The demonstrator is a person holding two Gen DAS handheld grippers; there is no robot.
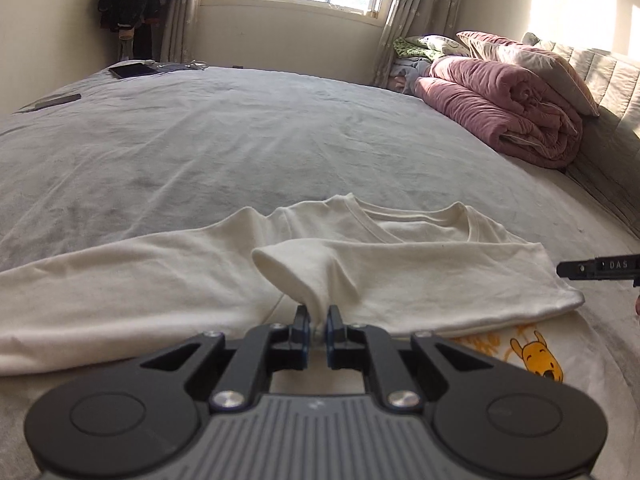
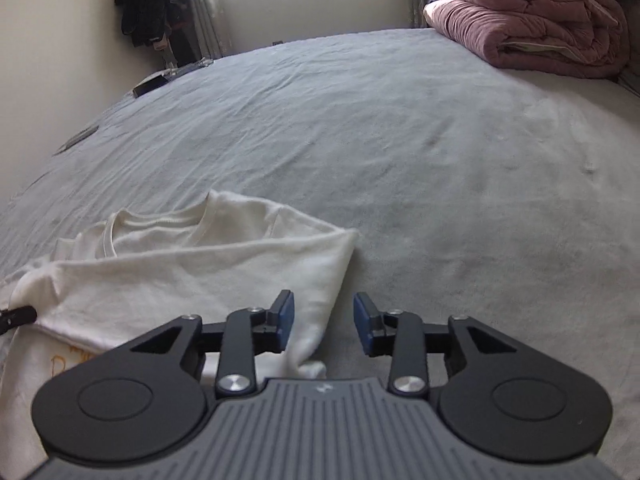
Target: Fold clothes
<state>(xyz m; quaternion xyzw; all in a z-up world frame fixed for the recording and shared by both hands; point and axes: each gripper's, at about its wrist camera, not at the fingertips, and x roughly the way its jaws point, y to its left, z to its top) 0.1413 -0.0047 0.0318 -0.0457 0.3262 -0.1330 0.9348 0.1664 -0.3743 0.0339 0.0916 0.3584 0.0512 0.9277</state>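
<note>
A cream-white T-shirt lies on the grey bed sheet, its neckline facing away and one sleeve folded across the body. My left gripper is shut on a bunched bit of that sleeve, lifting it slightly. In the right wrist view the same T-shirt lies to the left, and my right gripper stands open over its right edge with nothing held. A tip of the right gripper shows at the far right of the left wrist view. A yellow bear print shows on the fabric below the fold.
A rolled pink quilt with pillows sits at the headboard on the right. A tablet and a dark flat object lie at the bed's far left edge. Dark clothes hang in the corner by the window.
</note>
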